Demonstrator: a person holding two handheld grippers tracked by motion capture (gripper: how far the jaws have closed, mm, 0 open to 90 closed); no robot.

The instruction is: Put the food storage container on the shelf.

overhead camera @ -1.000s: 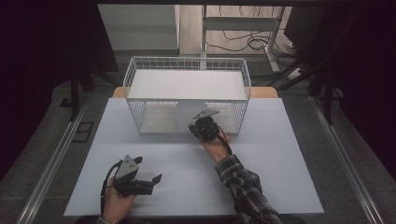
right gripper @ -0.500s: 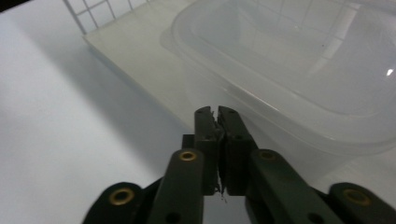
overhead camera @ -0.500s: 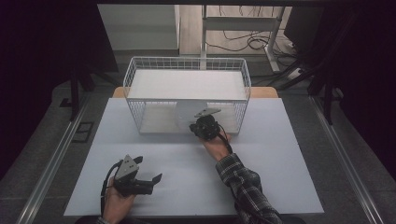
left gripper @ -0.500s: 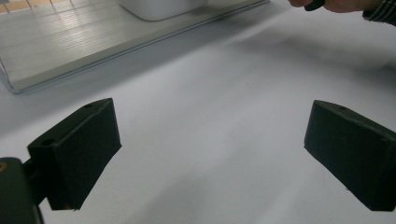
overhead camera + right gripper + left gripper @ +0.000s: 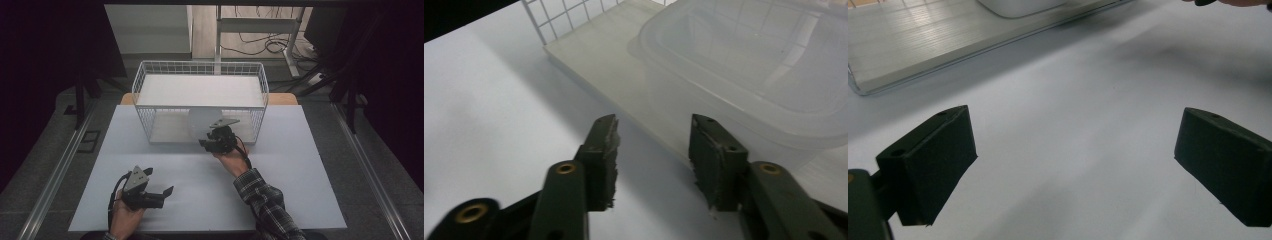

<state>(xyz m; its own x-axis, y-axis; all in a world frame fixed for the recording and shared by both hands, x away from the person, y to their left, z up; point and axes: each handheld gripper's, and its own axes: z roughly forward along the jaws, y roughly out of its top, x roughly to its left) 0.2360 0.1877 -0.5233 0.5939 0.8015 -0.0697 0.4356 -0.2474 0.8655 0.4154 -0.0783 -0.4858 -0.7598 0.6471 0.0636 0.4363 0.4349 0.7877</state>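
Note:
A white wire rack (image 5: 145,90) stands at the back of the white table (image 5: 300,180), with a flat top shelf and a pale base board (image 5: 609,60). A translucent plastic container (image 5: 201,121) rests on the base board under the shelf, and its rim (image 5: 744,70) is close ahead in the right gripper view. My right gripper (image 5: 206,143) is at the rack's front edge, just short of the container, open with nothing between its jaws (image 5: 655,130). My left gripper (image 5: 166,196) rests low over the table near the front left, wide open and empty (image 5: 1075,135).
The rack's wire wall (image 5: 559,17) rises left of the container. In the left gripper view the base board (image 5: 908,45) lies ahead at the upper left. A plaid sleeve (image 5: 262,200) crosses the table's middle. Dark floor, cables and table legs lie beyond the rack.

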